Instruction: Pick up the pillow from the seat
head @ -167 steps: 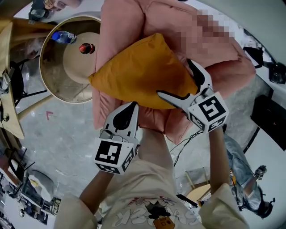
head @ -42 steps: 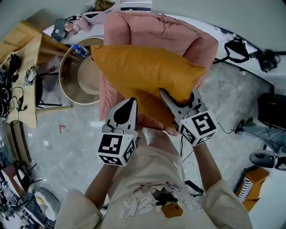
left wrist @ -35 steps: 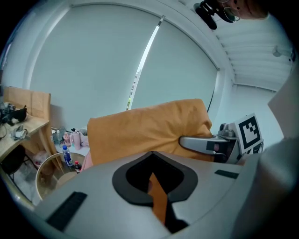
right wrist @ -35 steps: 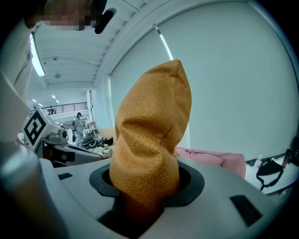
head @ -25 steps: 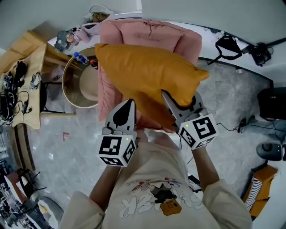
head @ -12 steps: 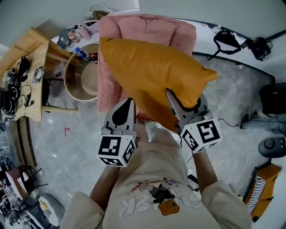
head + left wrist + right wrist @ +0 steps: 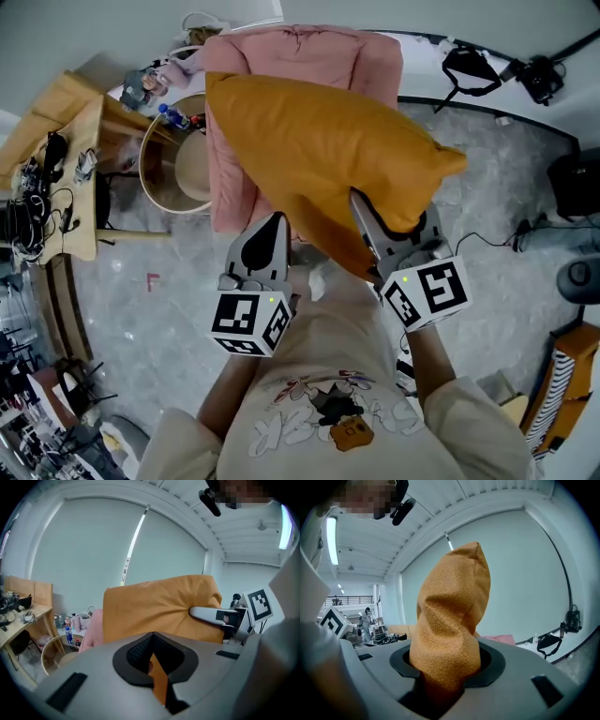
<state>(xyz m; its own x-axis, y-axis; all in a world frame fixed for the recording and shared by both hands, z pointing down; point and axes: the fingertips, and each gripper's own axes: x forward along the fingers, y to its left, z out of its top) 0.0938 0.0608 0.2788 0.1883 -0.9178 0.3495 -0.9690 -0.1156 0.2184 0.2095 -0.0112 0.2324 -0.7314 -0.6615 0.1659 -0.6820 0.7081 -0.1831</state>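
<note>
Nearest me, my left claw [image 7: 274, 221] is clenched on a thin edge of the orange pillow [image 7: 319, 150]. My right claw [image 7: 380, 225] grips a thick bunch of fabric at its near right corner. The pillow is held up in the air, over the pink armchair [image 7: 309, 47] beyond.

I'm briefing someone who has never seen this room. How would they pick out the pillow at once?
Find the pink armchair at the top of the head view. Held up in front of it is the pillow, pinched in the right hand-held gripper. Its mustard-orange fabric stands out against the pink.
</note>
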